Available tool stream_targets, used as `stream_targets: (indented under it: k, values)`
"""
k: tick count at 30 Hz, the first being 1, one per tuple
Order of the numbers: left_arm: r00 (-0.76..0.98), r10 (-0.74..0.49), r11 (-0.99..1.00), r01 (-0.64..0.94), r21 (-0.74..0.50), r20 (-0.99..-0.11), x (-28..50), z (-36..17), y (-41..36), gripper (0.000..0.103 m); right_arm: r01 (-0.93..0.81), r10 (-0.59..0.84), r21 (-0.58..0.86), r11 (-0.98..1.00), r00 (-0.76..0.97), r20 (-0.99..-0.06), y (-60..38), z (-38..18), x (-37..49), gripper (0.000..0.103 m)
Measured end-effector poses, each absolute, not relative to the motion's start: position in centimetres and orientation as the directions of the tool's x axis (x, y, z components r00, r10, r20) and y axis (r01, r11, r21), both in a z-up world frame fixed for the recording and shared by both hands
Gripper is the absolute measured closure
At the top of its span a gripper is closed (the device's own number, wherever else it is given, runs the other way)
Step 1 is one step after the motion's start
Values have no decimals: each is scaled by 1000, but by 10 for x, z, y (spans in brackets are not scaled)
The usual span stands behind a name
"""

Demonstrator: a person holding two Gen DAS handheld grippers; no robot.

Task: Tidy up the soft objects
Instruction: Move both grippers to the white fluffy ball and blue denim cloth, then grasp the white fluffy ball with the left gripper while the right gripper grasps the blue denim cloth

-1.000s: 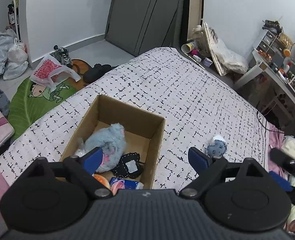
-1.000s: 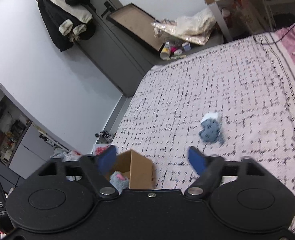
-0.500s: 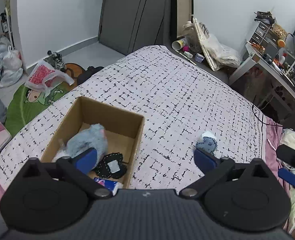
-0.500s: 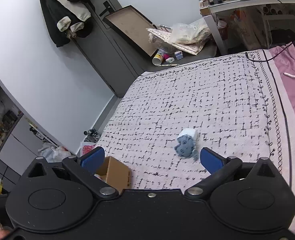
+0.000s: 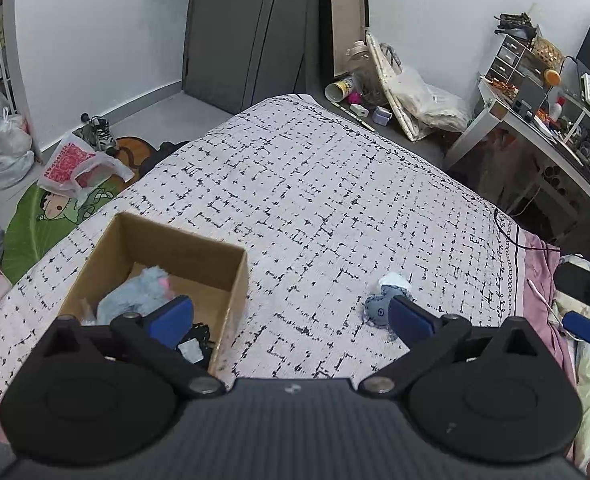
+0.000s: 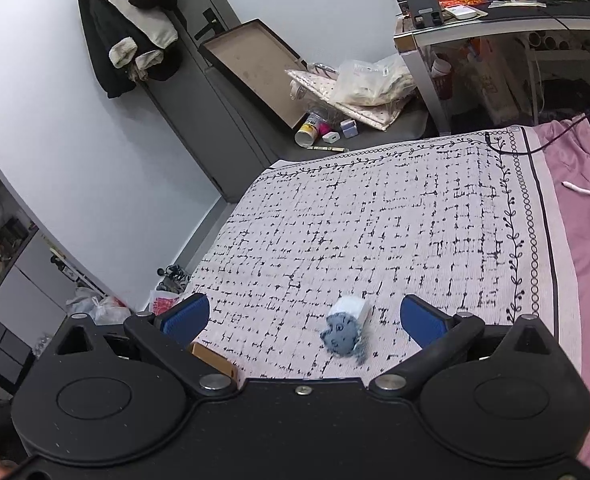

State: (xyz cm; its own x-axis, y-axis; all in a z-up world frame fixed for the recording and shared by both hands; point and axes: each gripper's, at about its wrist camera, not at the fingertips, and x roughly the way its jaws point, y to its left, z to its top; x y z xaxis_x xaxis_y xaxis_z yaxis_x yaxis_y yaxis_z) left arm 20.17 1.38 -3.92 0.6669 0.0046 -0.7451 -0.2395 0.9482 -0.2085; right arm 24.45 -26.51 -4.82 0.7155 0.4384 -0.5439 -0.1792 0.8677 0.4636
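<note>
Lying loose on the black-and-white patterned bedspread (image 6: 375, 216), the small blue-grey stuffed fabric toy with a white end (image 6: 345, 330) looks light, limp and easily squashed; its plump middle seems the surest hold. Open brown cardboard box (image 5: 231, 276) stands near. Right tool (image 6: 303, 318) and left tool (image 5: 291, 314) both gape, empty.

walls (image 5: 95, 32): white | door (image 5: 247, 32): dark grey | floor (image 5: 167, 108): grey | bed (image 5: 315, 184): checked cover | desk (image 5: 543, 136): messy | coats (image 6: 131, 28): hanging up
</note>
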Motion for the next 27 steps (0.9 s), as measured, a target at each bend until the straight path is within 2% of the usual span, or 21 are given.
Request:
stream_targets:
  k: [6,11,13,22,25,27]
  values:
    - [662,15,953,-237,-190,-750,217,-43,1,0,-193,457,474,859,705,-542,-270,-53,264,0]
    - [642,7,966,-204,-161,-767,229,-51,-12,0,-146,471,535,833,695,-544,-281,-88,276,0]
    - [639,-13,966,-189,-174,-769,234,-56,-16,0,-115,478,554,825,666,-573,-285,-103,283,0]
    - [630,-24,962,-198,-190,-776,267,-79,-35,1,-83,558,654,752,608,-565,-297,-128,304,0]
    - [639,-37,959,-195,-208,-769,277,-87,-38,1,-63,548,641,765,586,-597,-291,-142,313,4]
    - [638,-37,957,-199,-212,-769,284,-93,-39,1,-60,560,644,763,560,-611,-285,-152,319,14]
